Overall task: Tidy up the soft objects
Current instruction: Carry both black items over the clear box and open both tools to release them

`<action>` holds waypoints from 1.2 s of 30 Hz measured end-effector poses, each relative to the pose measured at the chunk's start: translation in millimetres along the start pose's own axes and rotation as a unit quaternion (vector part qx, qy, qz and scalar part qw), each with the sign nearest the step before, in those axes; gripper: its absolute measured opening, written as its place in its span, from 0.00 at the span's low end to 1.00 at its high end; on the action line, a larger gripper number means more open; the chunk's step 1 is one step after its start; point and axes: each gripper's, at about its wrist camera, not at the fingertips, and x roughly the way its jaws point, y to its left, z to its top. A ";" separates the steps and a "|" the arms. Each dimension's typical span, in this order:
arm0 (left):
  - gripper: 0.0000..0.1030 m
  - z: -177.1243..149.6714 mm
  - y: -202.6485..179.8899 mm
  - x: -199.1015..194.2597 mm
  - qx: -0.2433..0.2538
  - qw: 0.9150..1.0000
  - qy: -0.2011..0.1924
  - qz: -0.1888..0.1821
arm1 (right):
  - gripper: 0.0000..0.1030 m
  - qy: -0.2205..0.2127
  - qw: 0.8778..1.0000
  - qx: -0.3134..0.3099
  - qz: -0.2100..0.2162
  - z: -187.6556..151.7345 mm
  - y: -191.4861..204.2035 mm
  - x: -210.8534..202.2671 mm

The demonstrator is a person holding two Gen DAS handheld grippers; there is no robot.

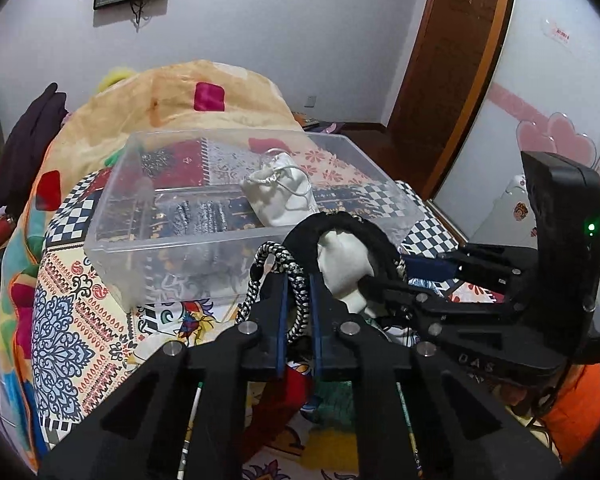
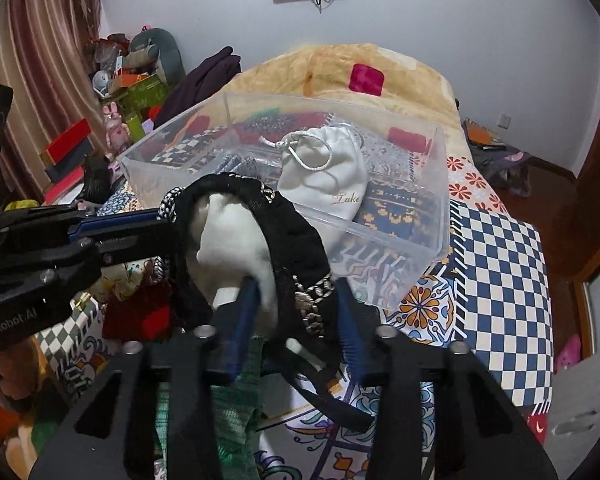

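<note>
Left tongs nearly closed, pinching braided cord; right tongs half-open, seemingly gripping black pouch.

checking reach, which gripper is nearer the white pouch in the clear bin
About even. Left gripper pinches the black bag's cord; right gripper grips its rim, both just short of the white pouch.

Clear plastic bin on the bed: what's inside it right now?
Inside the clear plastic bin lies one white drawstring pouch with gold lettering. The rest shows only the patterned bedspread through the clear floor. Its near corner is hidden behind the black pouch.
</note>
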 end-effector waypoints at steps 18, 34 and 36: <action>0.05 11.3 23.1 -69.8 -0.014 0.995 -0.088 0.042 | 0.14 -0.077 0.997 -0.011 0.005 12.6 5.0 -51.4; 0.05 62.3 42.5 -54.8 -0.001 0.990 -0.105 0.090 | 0.14 -0.171 0.984 0.025 -0.031 63.0 -11.8 -82.8; 0.05 65.7 43.2 -45.0 0.005 0.991 -0.094 0.092 | 0.14 -0.168 0.985 0.030 -0.031 70.0 -13.6 -74.8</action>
